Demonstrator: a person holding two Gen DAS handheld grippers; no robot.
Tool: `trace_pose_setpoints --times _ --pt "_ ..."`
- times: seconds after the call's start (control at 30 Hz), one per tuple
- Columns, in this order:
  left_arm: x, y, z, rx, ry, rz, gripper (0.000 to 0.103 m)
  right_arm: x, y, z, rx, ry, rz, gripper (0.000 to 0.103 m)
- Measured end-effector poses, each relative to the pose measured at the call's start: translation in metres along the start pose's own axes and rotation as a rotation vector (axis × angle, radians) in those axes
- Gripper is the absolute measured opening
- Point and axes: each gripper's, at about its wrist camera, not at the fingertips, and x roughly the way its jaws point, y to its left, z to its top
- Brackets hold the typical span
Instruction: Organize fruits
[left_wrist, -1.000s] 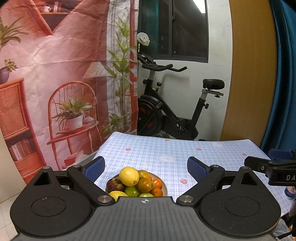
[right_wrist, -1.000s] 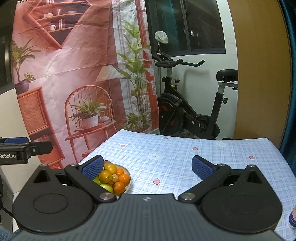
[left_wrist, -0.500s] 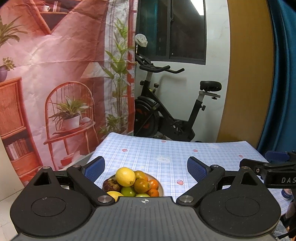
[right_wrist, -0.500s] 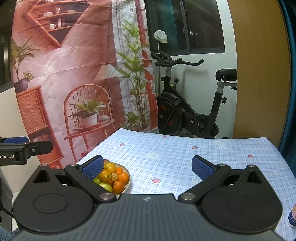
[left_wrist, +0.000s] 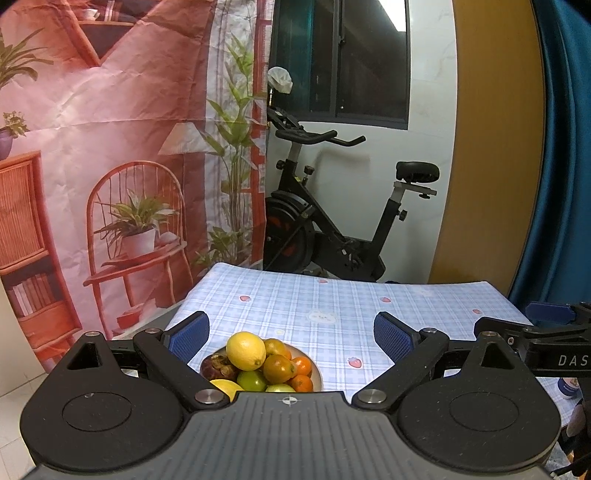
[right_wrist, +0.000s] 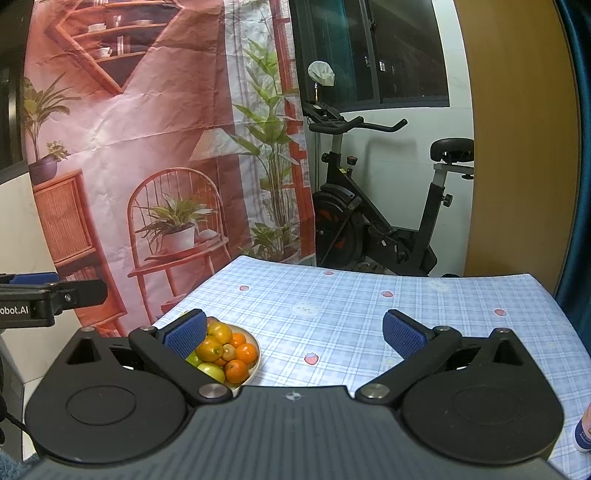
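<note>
Not much lettering to go on here. In the left wrist view we can read "DAS" in white on the black body of the right gripper (left_wrist: 554, 325), cut off by the frame edge. In the right wrist view we get "obot.AI" in white on the black body of the left gripper (right_wrist: 33, 284), first letter cropped out. The small bottle (right_wrist: 584, 432) at the right edge has a label, but we can't read it.
</note>
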Motion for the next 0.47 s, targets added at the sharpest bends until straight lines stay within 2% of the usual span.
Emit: trace_pose_setpoints --times 0.47 --pt "-0.0006 0.0018 0.0004 -0.003 -0.001 0.004 0.097 -0.0003 -0.0002 -0.0005 0.003 0.001 0.001 0.103"
